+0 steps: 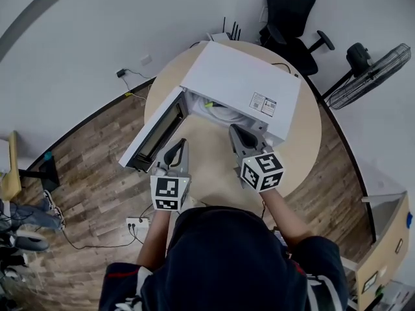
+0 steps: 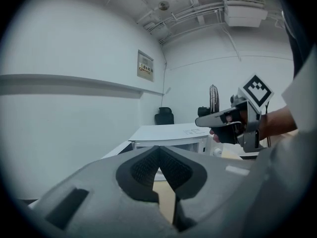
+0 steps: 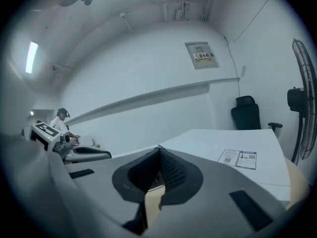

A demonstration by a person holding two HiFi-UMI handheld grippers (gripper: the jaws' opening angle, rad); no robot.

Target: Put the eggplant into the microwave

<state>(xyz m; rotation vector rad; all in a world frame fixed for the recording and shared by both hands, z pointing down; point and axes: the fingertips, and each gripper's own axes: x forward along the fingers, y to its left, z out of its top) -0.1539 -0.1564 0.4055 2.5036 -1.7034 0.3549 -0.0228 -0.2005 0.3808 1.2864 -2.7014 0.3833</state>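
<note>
Two pairs of jaws are sitting pressed tip to tip with nothing between them: the left gripper (image 2: 158,148) and the right gripper (image 3: 158,148) are hovering empty just before the microwave (image 1: 240,83), its door (image 1: 152,135) hanging open toward 9 o'clock. No eggplant is showing on the table (image 1: 305,135); a green speck (image 1: 209,104) at the cavity mouth may be its stem, though that is uncertain. Confirm it is lying fully inside before swinging the door toward 3 o'clock.
</note>
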